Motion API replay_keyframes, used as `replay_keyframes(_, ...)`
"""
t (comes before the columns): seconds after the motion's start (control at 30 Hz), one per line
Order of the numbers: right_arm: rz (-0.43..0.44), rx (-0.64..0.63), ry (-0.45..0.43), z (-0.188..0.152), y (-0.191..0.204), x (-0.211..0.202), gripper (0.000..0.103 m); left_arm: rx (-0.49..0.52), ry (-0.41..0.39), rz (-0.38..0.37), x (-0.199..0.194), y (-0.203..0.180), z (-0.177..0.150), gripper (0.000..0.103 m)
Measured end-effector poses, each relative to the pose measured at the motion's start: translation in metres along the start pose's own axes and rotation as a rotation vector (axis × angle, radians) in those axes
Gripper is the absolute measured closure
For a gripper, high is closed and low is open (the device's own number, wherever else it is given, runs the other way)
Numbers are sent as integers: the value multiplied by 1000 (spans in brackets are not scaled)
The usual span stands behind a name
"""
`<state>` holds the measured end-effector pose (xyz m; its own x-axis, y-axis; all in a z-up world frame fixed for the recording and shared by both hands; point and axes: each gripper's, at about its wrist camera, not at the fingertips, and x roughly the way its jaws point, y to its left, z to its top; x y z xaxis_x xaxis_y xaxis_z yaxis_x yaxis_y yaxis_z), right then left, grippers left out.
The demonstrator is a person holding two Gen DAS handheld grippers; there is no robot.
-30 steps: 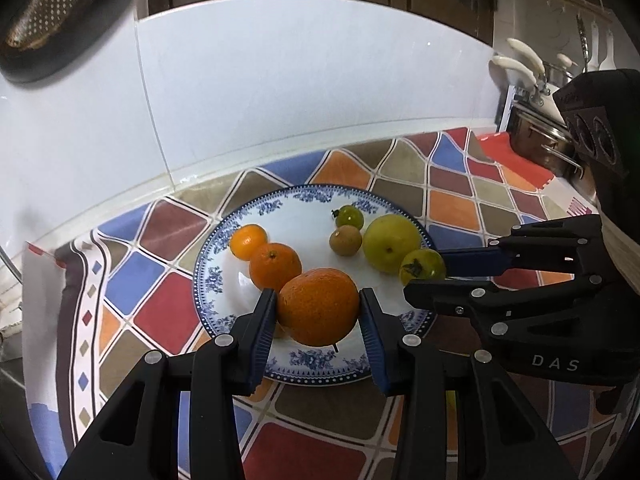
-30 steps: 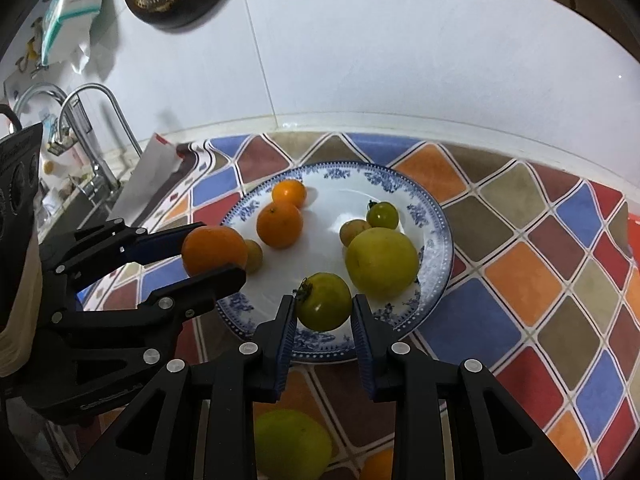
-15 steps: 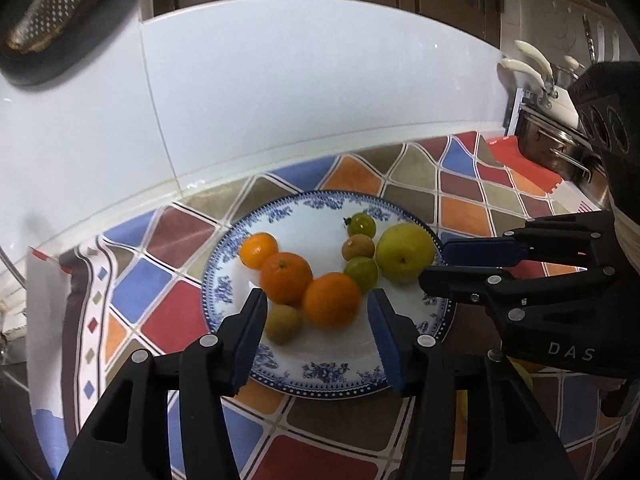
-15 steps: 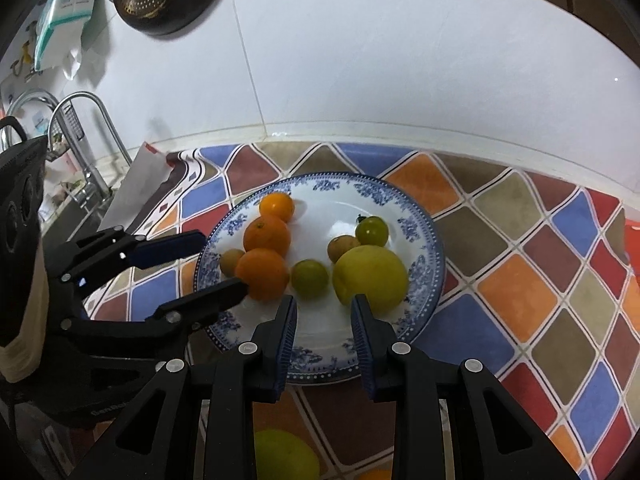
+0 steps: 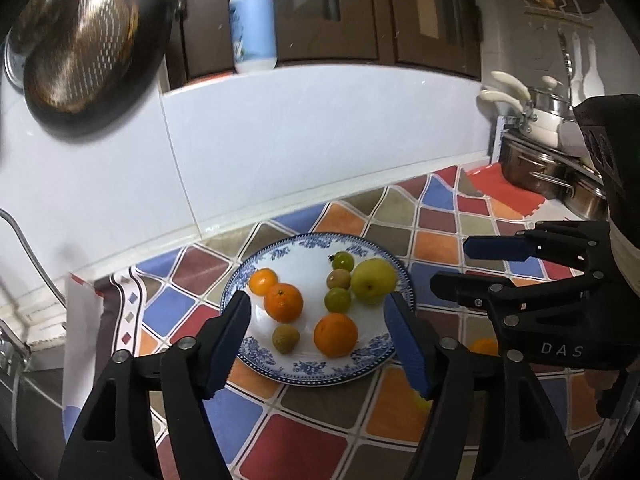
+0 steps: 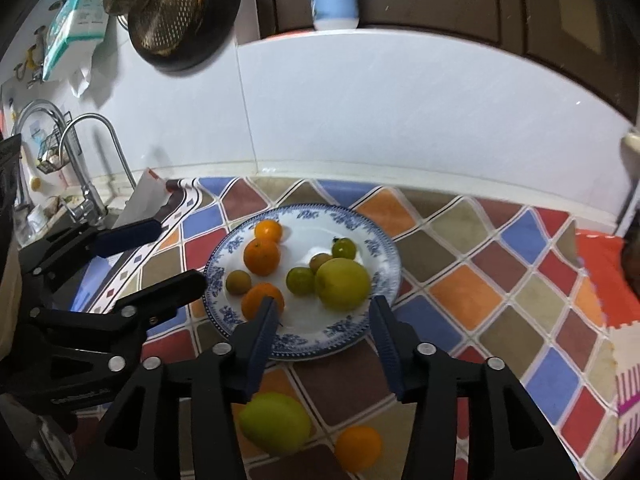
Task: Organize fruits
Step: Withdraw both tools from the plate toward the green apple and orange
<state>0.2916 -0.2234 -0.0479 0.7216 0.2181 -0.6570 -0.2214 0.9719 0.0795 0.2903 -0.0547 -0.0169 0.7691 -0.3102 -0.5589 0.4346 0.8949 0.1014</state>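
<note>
both my tongs are wide open and hold nothing. the left tongs (image 5: pixel 318 312) and right tongs (image 6: pixel 322 316) hang over the near edge of the plate (image 6: pixel 384 248). an orange (image 5: pixel 335 334) sits between the left tongs. a lemon (image 6: pixel 275 422) lies on the tabletop (image 6: pixel 500 264) under the right tongs.

The only clear lettering is "DAS", in pale capitals on the black body of the right gripper (image 5: pixel 472 264), seen in the left wrist view. In the right wrist view the left gripper (image 6: pixel 156 254) carries a line of small pale print on its body, too blurred to read. The print on the blue bottle (image 5: pixel 253 28) is also illegible.
</note>
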Motion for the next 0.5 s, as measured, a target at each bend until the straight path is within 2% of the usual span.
replay_keyframes(0.23, -41, -12, -32, -9, -4, -29, 52, 23, -29, 2, -23, -18, -2, 25)
replay_keyframes(0.5, -67, -36, -22, -26, -6, -47, 52, 50, -31, -20, -32, -36, -10, 23)
